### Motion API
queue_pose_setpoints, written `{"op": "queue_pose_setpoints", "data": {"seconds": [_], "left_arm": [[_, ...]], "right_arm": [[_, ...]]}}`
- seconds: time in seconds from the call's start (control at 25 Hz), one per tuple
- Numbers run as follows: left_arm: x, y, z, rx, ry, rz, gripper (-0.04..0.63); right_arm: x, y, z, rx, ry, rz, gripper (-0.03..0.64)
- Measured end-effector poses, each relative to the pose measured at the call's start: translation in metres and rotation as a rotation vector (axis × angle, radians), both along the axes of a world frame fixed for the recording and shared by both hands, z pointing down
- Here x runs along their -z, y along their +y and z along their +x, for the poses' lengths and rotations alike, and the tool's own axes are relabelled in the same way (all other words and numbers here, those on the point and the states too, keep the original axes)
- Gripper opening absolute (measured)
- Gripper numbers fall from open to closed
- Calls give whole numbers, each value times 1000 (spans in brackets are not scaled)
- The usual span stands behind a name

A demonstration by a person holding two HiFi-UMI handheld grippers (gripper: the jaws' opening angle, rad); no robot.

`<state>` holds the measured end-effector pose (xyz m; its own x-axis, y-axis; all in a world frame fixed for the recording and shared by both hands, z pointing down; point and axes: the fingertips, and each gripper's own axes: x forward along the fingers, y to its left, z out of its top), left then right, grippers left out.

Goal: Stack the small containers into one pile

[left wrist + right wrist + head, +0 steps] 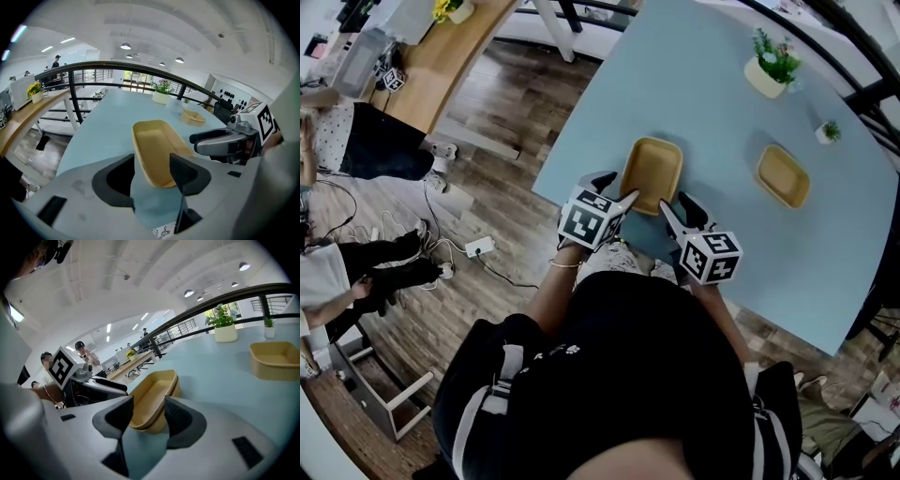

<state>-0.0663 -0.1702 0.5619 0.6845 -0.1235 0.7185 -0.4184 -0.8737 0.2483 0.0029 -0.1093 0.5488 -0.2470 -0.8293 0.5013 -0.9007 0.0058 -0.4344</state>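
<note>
Head view: we see a nested pair (652,173) of yellow containers near the front edge of the blue table (722,103). The left gripper (617,189) and right gripper (677,206) sit at its near end. A lone container (783,175) lies well apart to the right, so we judge the pile is part done w/ one piece left.

Left gripper view: left gripper (152,166) has jaws wide apart, gripping nothing. The near end of the nested pair (157,150) shows in the gap; contact can't be told. The lone container (193,116) sits beyond, the right gripper (208,140) alongside.

Right gripper view: right gripper (147,413) is also spread & empty. The nested pair (152,392) shows a double rim, shallow, oblong, thin-walled. The lone container (274,359) is off to the right, the left gripper (101,385) opposite.

Next, we reckon: pinch one rim, bring pile & loner together, lower level so they nest
</note>
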Motion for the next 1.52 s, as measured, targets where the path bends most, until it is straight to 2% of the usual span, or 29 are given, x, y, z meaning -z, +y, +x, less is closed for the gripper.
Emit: {"op": "queue_pose_setpoints", "data": {"seconds": [0.4, 0.56, 0.64, 0.76, 0.92, 1.2, 1.32, 1.52], "left_arm": [[45, 0, 31, -110, 82, 73, 222], [69, 6, 53, -151, 157, 85, 162], [79, 12, 67, -169, 200, 74, 137], [89, 25, 87, -212, 234, 54, 137], [96, 45, 120, -283, 255, 55, 137], [89, 92, 183, -387, 267, 0, 137], [82, 104, 206, -391, 266, -36, 137], [70, 111, 241, -350, 261, -92, 138]], "right_arm": [[24, 1, 31, -108, 1, 63, 209], [37, 7, 48, -170, 5, 90, 204], [42, 12, 57, -199, 5, 103, 202], [49, 22, 73, -246, 6, 117, 202], [53, 42, 104, -328, 12, 126, 202], [53, 88, 170, -492, 30, 131, 201], [54, 106, 199, -547, 43, 133, 201], [51, 132, 244, -617, 55, 121, 201]]}}
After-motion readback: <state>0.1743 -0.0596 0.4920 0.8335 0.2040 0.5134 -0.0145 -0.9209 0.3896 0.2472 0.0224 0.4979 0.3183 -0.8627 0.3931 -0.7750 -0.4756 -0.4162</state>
